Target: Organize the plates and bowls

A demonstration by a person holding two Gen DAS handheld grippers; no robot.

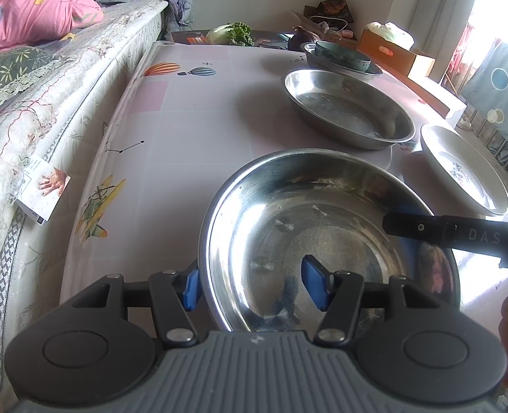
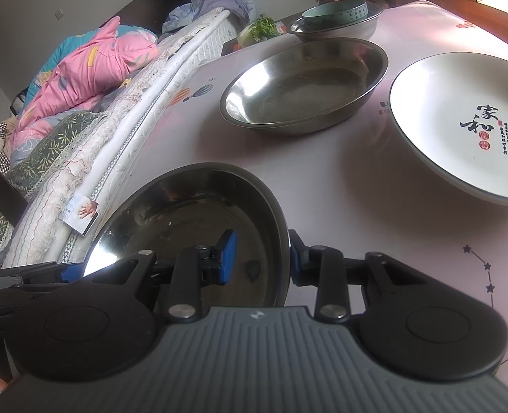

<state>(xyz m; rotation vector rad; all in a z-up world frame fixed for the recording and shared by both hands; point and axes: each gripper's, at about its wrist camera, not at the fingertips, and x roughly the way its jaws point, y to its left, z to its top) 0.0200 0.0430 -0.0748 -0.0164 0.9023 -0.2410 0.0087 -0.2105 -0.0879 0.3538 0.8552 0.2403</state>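
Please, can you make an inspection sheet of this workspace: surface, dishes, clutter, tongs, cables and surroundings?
Surface: table, covered by a cloth printed with balloons and stars.
Job's things: near steel bowl; steel dish behind it; white calligraphy plate on the right; teal bowl sitting in a far steel dish.
Clutter: leafy greens and cardboard box beyond the table.
Grippers: left tongs and right tongs are open, each straddling the near steel bowl's rim.
Cables: thin white cord by the far boxes.
Surroundings: bed with pink quilt on the left; bright window on the right.
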